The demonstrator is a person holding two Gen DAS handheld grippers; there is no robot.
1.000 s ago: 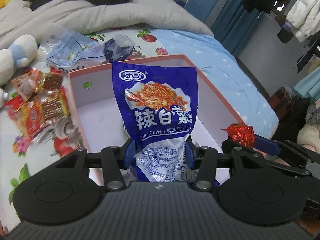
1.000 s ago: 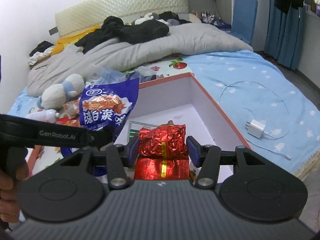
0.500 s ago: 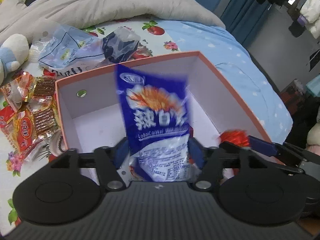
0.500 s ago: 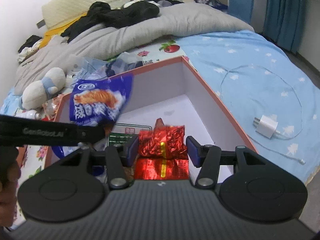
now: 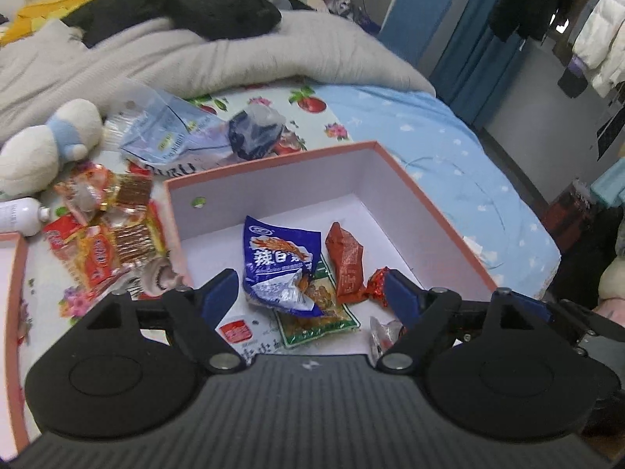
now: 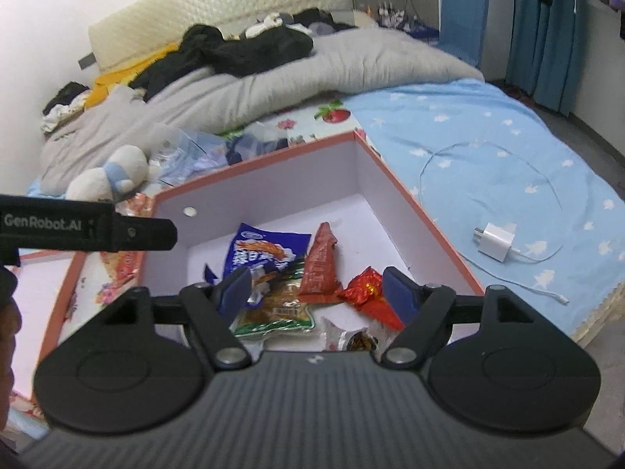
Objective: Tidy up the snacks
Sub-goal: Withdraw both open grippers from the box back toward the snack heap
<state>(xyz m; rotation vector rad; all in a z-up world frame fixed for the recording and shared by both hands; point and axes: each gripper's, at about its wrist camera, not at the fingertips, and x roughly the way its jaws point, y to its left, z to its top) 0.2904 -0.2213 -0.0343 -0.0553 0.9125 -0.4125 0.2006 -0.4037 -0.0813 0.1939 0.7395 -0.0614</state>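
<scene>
- Left gripper (image 5: pixel 312 293): jaws have just been opening, spread wide, nothing pinched.
- Blue packet (image 5: pixel 279 269) lies loose inside the pink box (image 5: pixel 273 179).
- Right gripper (image 6: pixel 316 287): jaws have just been opening too; red foil snack (image 6: pixel 365 287) lies loose in the box's near right part.

1. Soft, even indoor light fills both views; nothing casts a hard shadow.
2. The white inside of the pink-rimmed cardboard box (image 5: pixel 273 183) reads bright, with faint shading along its walls.
3. The crinkled red foil snack packet (image 6: pixel 365 287) inside that box shows small glints.
4. Fisheye bending curves the room's edges around the box.
5. The grey quilt (image 5: pixel 234 58) beyond the box looks slightly soft.
</scene>
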